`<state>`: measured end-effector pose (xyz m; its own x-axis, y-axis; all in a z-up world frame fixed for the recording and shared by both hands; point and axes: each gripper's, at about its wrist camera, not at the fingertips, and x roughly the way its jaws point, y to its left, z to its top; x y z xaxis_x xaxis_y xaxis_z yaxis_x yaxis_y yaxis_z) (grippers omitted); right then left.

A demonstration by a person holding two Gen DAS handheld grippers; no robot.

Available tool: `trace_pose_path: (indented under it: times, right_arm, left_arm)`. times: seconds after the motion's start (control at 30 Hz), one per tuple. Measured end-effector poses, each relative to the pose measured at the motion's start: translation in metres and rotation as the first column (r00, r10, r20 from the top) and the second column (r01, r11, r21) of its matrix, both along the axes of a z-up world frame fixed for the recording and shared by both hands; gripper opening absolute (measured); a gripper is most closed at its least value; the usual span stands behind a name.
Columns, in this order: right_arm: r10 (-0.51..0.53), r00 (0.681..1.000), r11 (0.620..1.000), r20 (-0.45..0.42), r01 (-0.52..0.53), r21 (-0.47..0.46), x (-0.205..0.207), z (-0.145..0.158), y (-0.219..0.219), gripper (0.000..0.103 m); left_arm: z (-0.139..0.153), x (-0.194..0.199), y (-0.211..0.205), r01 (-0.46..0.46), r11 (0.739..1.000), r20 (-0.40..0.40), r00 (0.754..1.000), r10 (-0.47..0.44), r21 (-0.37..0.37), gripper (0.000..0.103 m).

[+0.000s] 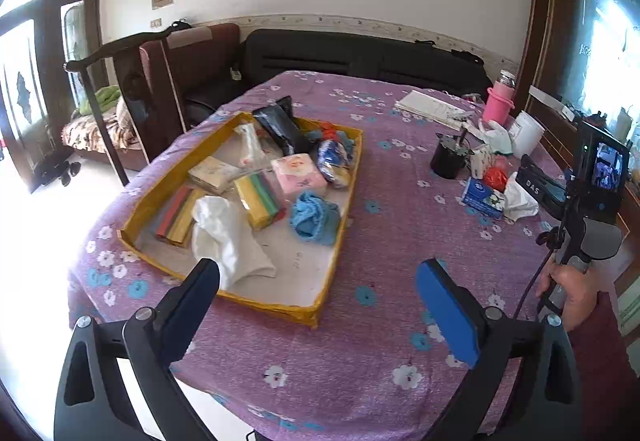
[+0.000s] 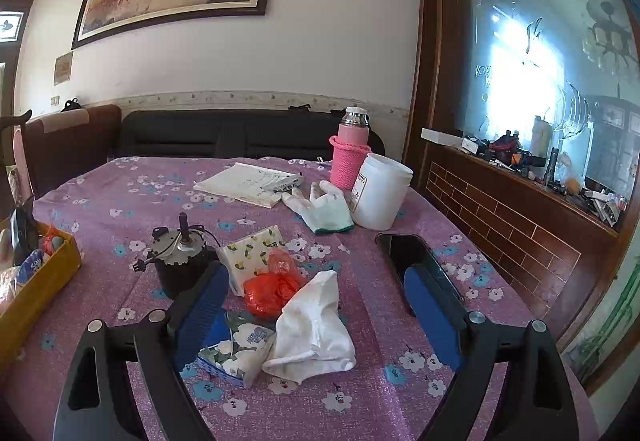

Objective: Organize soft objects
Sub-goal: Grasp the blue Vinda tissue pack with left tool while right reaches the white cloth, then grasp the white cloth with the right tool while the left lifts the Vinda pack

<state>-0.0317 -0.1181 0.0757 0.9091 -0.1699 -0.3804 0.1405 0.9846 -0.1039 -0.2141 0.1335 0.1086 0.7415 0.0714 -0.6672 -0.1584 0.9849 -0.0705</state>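
A yellow tray (image 1: 273,307) on the purple flowered tablecloth holds a white cloth (image 1: 228,237), a crumpled blue cloth (image 1: 314,217), a pink tissue pack (image 1: 298,171), a sponge pack (image 1: 258,201) and a black bag (image 1: 280,125). My left gripper (image 1: 320,295) hangs open over the tray's near corner, with nothing between its pads. My right gripper (image 2: 318,305) stands open low over the table. Between its fingers, untouched, lie a white cloth (image 2: 316,329), a blue tissue pack (image 2: 236,353) and a red plastic bag (image 2: 272,285). A white glove (image 2: 324,209) lies farther back.
A black motor (image 2: 180,261) and a lemon-print tissue pack (image 2: 252,253) sit left of the right gripper, and a dark phone (image 2: 416,261) lies beside its right finger. Behind are a pink bottle (image 2: 350,153), a white tub (image 2: 380,197) and a notebook (image 2: 244,183). A hand (image 1: 568,289) holds the right tool.
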Motion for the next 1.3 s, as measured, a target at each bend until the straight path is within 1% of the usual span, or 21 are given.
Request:
trace_pose_path:
  times: [0.1, 0.17, 0.27, 0.33, 0.37, 0.43, 0.53, 0.57, 0.6, 0.63, 0.7, 0.8, 0.83, 0.9, 0.97, 1.03, 1.1, 1.13, 1.2, 1.27, 1.3]
  right_arm:
    - [0.018, 1.0, 0.999, -0.008, -0.018, 0.035, 0.001, 0.0, -0.005, 0.093]
    - [0.019, 1.0, 0.998, -0.019, -0.018, 0.054, 0.004, 0.0, -0.008, 0.093]
    - [0.024, 0.999, 0.994, -0.036, -0.02, 0.11, 0.009, 0.002, -0.02, 0.093]
    - [0.042, 0.998, 0.984, -0.038, -0.034, 0.173, 0.016, 0.01, -0.033, 0.094]
    - [0.055, 0.997, 0.979, -0.045, -0.045, 0.198, 0.022, 0.013, -0.038, 0.097]
    - [0.075, 0.995, 0.971, -0.066, -0.058, 0.231, 0.038, 0.016, -0.048, 0.097]
    - [0.036, 0.996, 0.971, -0.076, -0.017, 0.24, 0.053, 0.009, -0.067, 0.097]
    - [0.026, 0.996, 0.967, -0.09, -0.002, 0.253, 0.056, 0.004, -0.074, 0.097]
    - [0.019, 0.992, 0.96, -0.129, 0.018, 0.28, 0.062, -0.001, -0.082, 0.097]
    - [0.029, 0.987, 0.948, -0.156, 0.022, 0.319, 0.067, -0.003, -0.091, 0.097]
    - [0.022, 0.987, 0.922, -0.162, 0.042, 0.385, 0.072, -0.004, -0.111, 0.097]
    - [-0.027, 0.985, 0.887, -0.168, 0.101, 0.451, 0.073, -0.005, -0.14, 0.097]
    - [-0.037, 0.983, 0.867, -0.177, 0.12, 0.484, 0.074, -0.008, -0.15, 0.097]
    - [-0.032, 0.979, 0.827, -0.203, 0.14, 0.545, 0.078, -0.015, -0.165, 0.097]
    - [0.014, 0.972, 0.773, -0.233, 0.137, 0.62, 0.084, -0.026, -0.173, 0.097]
    - [0.078, 0.964, 0.741, -0.254, 0.115, 0.662, 0.09, -0.035, -0.17, 0.097]
    - [0.109, 0.96, 0.749, -0.259, 0.093, 0.656, 0.093, -0.036, -0.162, 0.097]
    - [0.128, 0.959, 0.759, -0.252, 0.069, 0.647, 0.093, -0.035, -0.155, 0.097]
    - [0.152, 0.959, 0.779, -0.238, 0.032, 0.627, 0.092, -0.031, -0.145, 0.097]
    - [0.184, 0.954, 0.801, -0.237, -0.006, 0.599, 0.092, -0.029, -0.131, 0.097]
    - [0.209, 0.947, 0.808, -0.243, -0.027, 0.588, 0.093, -0.029, -0.123, 0.097]
  left_arm:
    - [-0.011, 0.022, -0.022, 0.062, 0.997, -0.061, 0.996, -0.065, -0.054, 0.099]
    - [-0.02, 0.031, -0.035, 0.101, 0.992, -0.085, 0.991, -0.107, -0.073, 0.099]
    - [-0.036, 0.048, -0.054, 0.172, 0.981, -0.151, 0.971, -0.184, -0.089, 0.099]
    - [-0.042, 0.061, -0.063, 0.212, 0.974, -0.183, 0.957, -0.224, -0.086, 0.099]
    - [-0.042, 0.068, -0.065, 0.222, 0.971, -0.189, 0.954, -0.235, -0.088, 0.099]
    - [-0.036, 0.091, -0.067, 0.235, 0.967, -0.18, 0.951, -0.25, -0.102, 0.099]
    - [-0.022, 0.129, -0.069, 0.238, 0.964, -0.152, 0.955, -0.255, -0.119, 0.099]
    - [-0.019, 0.147, -0.072, 0.243, 0.963, -0.14, 0.956, -0.258, -0.119, 0.099]
    - [-0.018, 0.16, -0.076, 0.246, 0.963, -0.136, 0.956, -0.26, -0.113, 0.099]
    - [-0.02, 0.174, -0.081, 0.25, 0.963, -0.137, 0.955, -0.263, -0.105, 0.099]
    - [-0.029, 0.192, -0.094, 0.275, 0.954, -0.149, 0.945, -0.291, -0.12, 0.099]
    - [-0.053, 0.214, -0.121, 0.326, 0.932, -0.192, 0.916, -0.353, -0.158, 0.099]
    - [-0.061, 0.221, -0.133, 0.346, 0.923, -0.208, 0.903, -0.377, -0.169, 0.099]
    - [-0.072, 0.233, -0.154, 0.378, 0.909, -0.215, 0.887, -0.41, -0.174, 0.098]
    - [-0.079, 0.244, -0.176, 0.416, 0.9, -0.205, 0.877, -0.435, -0.129, 0.098]
    - [-0.092, 0.258, -0.198, 0.454, 0.89, -0.229, 0.863, -0.451, -0.043, 0.098]
    - [-0.104, 0.264, -0.206, 0.478, 0.878, -0.267, 0.845, -0.464, -0.012, 0.097]
    - [-0.102, 0.26, -0.206, 0.487, 0.874, -0.242, 0.848, -0.471, 0.005, 0.086]
    - [-0.096, 0.251, -0.201, 0.495, 0.868, -0.237, 0.842, -0.485, -0.019, 0.074]
    - [-0.091, 0.243, -0.188, 0.482, 0.874, -0.236, 0.843, -0.483, -0.069, 0.074]
    - [-0.088, 0.238, -0.183, 0.471, 0.88, -0.229, 0.851, -0.473, -0.065, 0.074]
